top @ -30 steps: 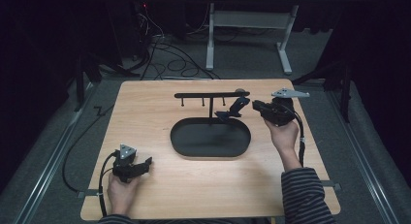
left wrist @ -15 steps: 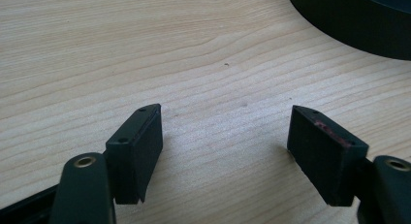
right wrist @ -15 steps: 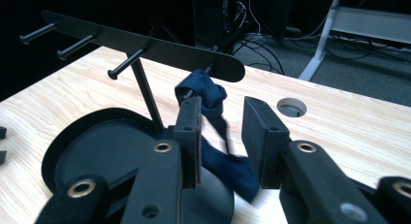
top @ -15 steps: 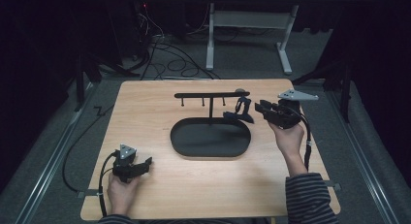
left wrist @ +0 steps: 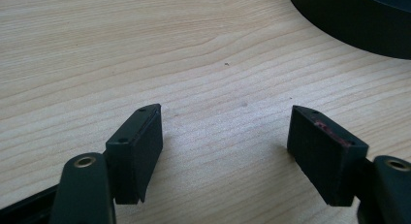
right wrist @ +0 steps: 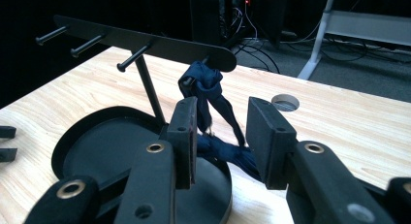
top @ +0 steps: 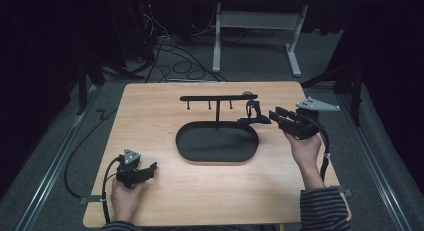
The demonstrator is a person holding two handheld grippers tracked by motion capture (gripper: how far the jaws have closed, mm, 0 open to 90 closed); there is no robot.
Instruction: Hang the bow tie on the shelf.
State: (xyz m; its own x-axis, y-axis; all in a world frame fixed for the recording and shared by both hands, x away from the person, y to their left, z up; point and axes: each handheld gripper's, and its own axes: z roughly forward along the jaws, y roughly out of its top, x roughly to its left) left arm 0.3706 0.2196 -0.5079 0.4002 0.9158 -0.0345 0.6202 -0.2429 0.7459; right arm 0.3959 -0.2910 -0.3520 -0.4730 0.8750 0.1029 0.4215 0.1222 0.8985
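Wooden counter (top: 150, 116) carries a black oval tray (top: 217, 142) near its centre; a thin post rises from the tray and bears a black horizontal bar (top: 218, 97) with short pegs along it. A dark blue strap (right wrist: 208, 95) hangs from the bar's right end, looped at the top, its lower part trailing down onto the tray rim and counter edge of the tray. Right tool (top: 272, 117), held in the person's right hand (top: 305, 152) at the right side of the counter, points left toward the strap. In the right gripper view the jaws stand partly apart, with the strap seen between and beyond them; the left jaw's pad is close to one hanging strand, but contact cannot be confirmed and nothing is clamped. Grey three-cornered plate sits atop this tool. Left tool (left wrist: 225, 141) rests low over the counter at the near left corner, held in the left hand (top: 125, 198), well apart from the tray. Its jaws are spread wide with bare wood grain between them; the tray's curved black wall shows at the upper right of the left gripper view. Cable trails from the left tool off the counter's left edge.
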